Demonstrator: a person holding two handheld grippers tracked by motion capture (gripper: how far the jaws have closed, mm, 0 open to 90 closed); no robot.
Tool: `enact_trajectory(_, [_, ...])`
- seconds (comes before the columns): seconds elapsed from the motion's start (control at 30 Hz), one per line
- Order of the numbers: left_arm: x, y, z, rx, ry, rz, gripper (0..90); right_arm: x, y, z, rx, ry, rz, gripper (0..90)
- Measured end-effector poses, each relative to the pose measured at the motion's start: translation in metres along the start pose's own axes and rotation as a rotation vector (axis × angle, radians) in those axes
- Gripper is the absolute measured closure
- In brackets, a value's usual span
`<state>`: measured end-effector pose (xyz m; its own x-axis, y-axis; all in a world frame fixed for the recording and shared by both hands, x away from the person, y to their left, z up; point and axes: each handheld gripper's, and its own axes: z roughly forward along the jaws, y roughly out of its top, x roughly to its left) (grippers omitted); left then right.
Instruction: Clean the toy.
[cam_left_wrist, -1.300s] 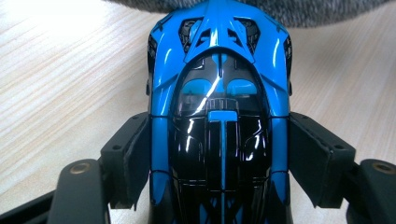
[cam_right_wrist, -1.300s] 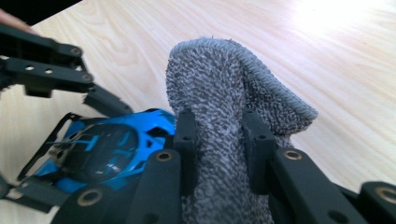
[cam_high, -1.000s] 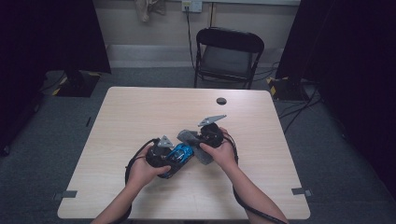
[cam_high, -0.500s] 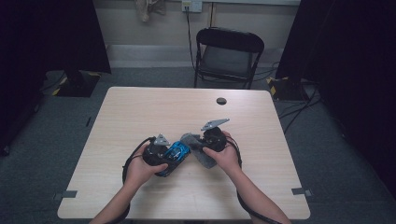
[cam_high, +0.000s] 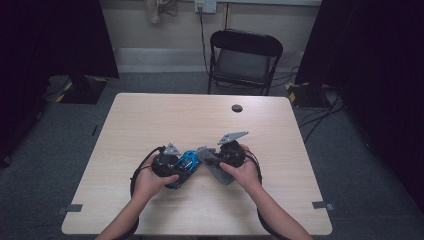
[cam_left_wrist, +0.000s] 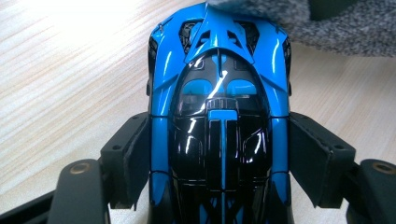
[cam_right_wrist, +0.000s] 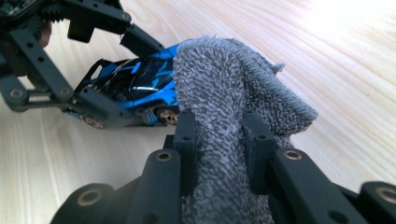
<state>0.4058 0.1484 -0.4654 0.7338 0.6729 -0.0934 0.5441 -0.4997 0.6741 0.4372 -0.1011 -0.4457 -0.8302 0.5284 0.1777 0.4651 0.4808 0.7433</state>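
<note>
A glossy blue and black toy car (cam_left_wrist: 218, 107) sits between the jaws of my left gripper (cam_left_wrist: 219, 163), whose pads press on both its sides. In the high view the car (cam_high: 184, 163) lies on the table just right of the left gripper (cam_high: 170, 162). My right gripper (cam_right_wrist: 219, 140) is shut on a folded grey cloth (cam_right_wrist: 224, 93), and the cloth's fold rests against one end of the car (cam_right_wrist: 135, 86). From above, the cloth (cam_high: 214, 166) hangs left of the right gripper (cam_high: 227, 155).
The light wooden table (cam_high: 150, 120) carries a small round black object (cam_high: 237, 108) near its far edge. A black folding chair (cam_high: 243, 60) stands behind the table. Cables trail from both grippers toward the person's arms.
The right gripper with the cloth has shifted slightly toward the front of the table, against the car. The left gripper and the car have stayed put.
</note>
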Motion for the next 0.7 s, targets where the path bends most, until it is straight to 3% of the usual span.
enact_trajectory(0.17, [-0.001,0.001,0.000,-0.004,-0.010,-0.003,28.0,-0.002,0.000,-0.007,-0.012,-0.016,0.004,72.1])
enact_trajectory(0.37, [-0.004,0.002,-0.002,-0.011,-0.015,0.007,28.0,-0.015,0.014,-0.013,-0.043,-0.059,0.026,72.1])
enact_trajectory(0.53, [-0.006,0.003,-0.002,-0.019,-0.023,0.025,28.1,-0.019,0.026,-0.001,-0.031,-0.064,0.030,72.1])
enact_trajectory(0.7, [-0.005,0.003,-0.003,-0.017,-0.018,0.023,28.0,-0.014,0.033,0.012,-0.009,-0.028,0.016,72.1])
